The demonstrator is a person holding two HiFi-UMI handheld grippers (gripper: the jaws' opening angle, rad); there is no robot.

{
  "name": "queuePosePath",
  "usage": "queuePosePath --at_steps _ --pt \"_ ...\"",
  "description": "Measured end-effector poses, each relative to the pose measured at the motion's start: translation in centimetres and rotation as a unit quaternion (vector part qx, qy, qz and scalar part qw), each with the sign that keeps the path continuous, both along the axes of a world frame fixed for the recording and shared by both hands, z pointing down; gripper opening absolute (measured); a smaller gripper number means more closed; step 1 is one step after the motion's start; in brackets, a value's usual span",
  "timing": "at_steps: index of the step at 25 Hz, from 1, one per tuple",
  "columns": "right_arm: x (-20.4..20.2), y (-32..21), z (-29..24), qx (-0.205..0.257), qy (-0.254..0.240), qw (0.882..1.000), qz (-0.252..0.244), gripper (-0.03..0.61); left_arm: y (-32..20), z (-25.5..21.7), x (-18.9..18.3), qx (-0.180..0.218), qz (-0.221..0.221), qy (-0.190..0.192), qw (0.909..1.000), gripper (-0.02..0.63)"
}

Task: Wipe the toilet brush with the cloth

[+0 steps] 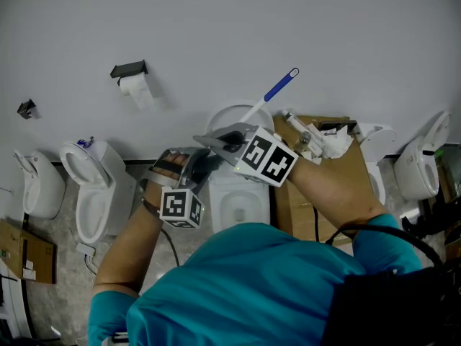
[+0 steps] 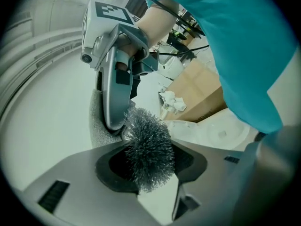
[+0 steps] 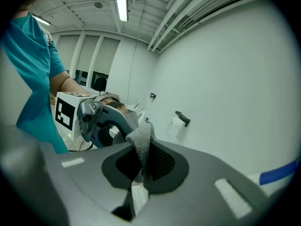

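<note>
My left gripper (image 2: pixel 151 171) clamped on toilet brush (image 2: pixel 149 142), head end (soft hold); right gripper (image 3: pixel 142 168) pinching cloth (image 3: pixel 141 142). Risk: brush snags cloth, tugs it free, or twists in grip.

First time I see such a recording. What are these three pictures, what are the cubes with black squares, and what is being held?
No robot: a person holds a hand-held gripper in each hand. The head view looks down from the person's head at toilets along a wall. The other two cameras ride on these tools; the marked cubes belong to them. The left hand-held gripper grips the toilet brush by its bristle head; the blue handle sticks up. The right hand-held gripper pinches a grey cloth.
</note>
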State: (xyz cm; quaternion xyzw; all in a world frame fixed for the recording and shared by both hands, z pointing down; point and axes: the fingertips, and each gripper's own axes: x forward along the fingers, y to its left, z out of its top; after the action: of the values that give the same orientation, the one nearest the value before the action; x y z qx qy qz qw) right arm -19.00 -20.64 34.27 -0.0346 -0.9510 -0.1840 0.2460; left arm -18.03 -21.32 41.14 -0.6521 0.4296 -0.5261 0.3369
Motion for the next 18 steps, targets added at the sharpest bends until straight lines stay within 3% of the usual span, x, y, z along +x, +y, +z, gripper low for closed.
queuePosePath --at_steps 4,11,13,15,17,18 --pt "-1.2 -0.6 0.1 0.035 0.016 0.999 0.013 0.005 -0.8 0.1 -0.4 -0.002 -0.005 -0.036 0.9993 0.195" --pt "-2.2 -3.3 -2.9 0.133 0.044 0.989 -0.037 0.005 -2.2 1.4 -1.7 -0.029 0.025 -0.157 0.9868 0.195" --pt "-2.3 -4.6 -2.5 0.193 0.108 0.973 -0.064 0.005 -2.6 1.5 -2.6 -0.041 0.032 -0.189 0.9805 0.195" --pt "-2.6 -7.0 -1.5 0.27 0.162 0.948 -0.055 0.005 -2.9 1.9 -3.1 -0.055 0.039 -0.211 0.9753 0.195" --pt "-3.5 -10.6 -2.3 0.332 0.162 0.929 -0.001 0.005 -3.4 2.7 -3.5 -0.074 0.045 -0.223 0.9709 0.195" --pt "-4.0 -12.0 -3.3 0.34 0.145 0.929 0.027 0.005 -3.5 3.2 -3.8 -0.084 0.047 -0.227 0.969 0.195"
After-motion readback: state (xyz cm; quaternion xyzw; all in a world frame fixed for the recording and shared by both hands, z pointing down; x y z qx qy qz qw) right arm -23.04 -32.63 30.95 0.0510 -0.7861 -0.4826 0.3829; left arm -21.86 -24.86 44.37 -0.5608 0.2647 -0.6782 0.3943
